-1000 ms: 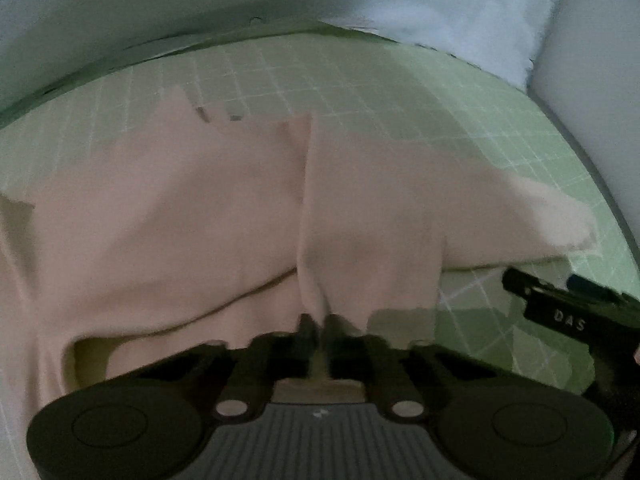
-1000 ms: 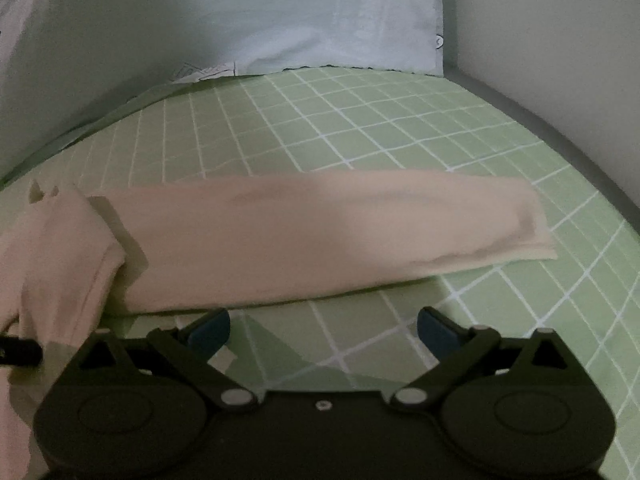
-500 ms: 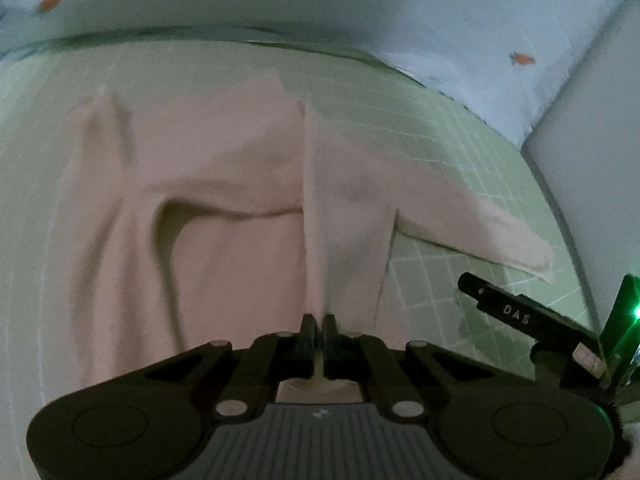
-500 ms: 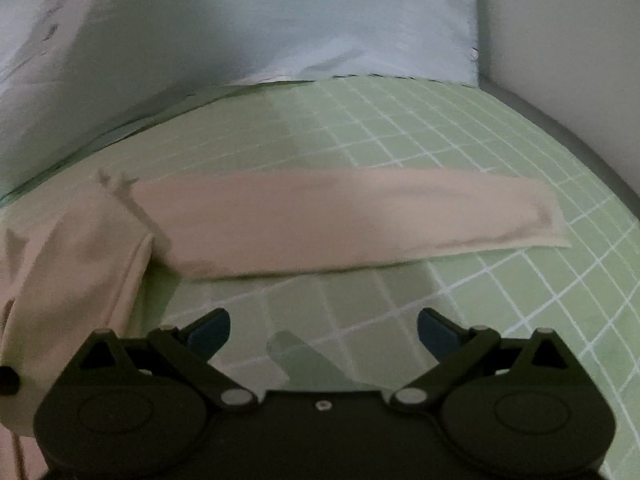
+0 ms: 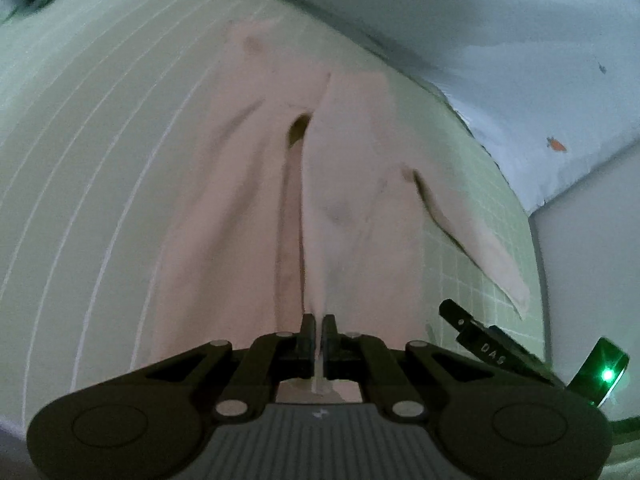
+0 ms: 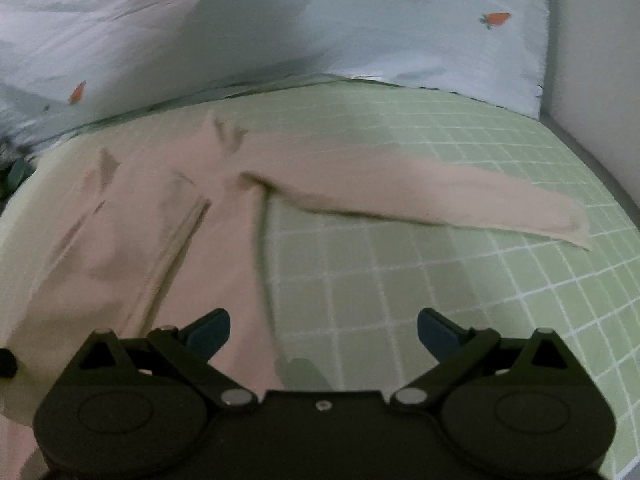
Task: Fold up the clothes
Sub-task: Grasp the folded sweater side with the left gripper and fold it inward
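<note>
Nearest, pinched between the pressed-together fingers of the left hand-held gripper (image 5: 319,334): a hem edge of the pale pink garment (image 5: 280,208), drawn taut and stretching away over the green checked bed sheet (image 6: 460,280); probably the spreading-out step before any fold. Just right of it, the right hand-held gripper (image 6: 323,330), spread wide and holding nothing, poised over the garment's right edge, so likely next a matching pinch on that hem. Farther off, one long sleeve (image 6: 440,200) lying flat toward the right, then the carrot-print pillow (image 6: 420,28).
</note>
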Demonstrator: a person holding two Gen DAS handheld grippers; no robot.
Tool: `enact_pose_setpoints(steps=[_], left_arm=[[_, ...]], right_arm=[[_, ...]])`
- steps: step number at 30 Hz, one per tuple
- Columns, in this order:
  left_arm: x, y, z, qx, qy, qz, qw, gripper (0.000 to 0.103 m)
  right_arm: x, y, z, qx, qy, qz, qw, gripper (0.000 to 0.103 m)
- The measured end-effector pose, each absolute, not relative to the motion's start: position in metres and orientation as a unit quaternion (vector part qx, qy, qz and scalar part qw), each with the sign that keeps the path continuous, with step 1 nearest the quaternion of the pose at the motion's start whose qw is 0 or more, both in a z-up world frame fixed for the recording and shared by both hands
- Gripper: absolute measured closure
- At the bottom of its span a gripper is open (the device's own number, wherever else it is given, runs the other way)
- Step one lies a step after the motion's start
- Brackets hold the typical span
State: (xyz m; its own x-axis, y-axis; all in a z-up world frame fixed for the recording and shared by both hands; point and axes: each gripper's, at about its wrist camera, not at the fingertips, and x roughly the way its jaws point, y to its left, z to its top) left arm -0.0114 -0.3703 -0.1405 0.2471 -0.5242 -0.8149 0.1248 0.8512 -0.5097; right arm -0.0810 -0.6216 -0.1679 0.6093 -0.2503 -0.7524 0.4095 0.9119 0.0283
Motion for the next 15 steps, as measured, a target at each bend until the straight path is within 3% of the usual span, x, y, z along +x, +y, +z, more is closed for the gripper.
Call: enact_pose_setpoints(steps=[7, 15], left_arm=[[-0.038, -0.323, -0.154, -0.248, 0.594, -0.175, 0.745, 0.1], [-0.05, -0.303, -0.177, -0.213, 0.616, -0.127, 0.748, 0.1]], right_arm=[[-0.097, -0.589, -0.173, 0.079, 0.415, -0.164, 0.891, 0.002], [-0.102, -0.57, -0.182, 0.068, 0.432, -0.148, 0.887, 0.002]])
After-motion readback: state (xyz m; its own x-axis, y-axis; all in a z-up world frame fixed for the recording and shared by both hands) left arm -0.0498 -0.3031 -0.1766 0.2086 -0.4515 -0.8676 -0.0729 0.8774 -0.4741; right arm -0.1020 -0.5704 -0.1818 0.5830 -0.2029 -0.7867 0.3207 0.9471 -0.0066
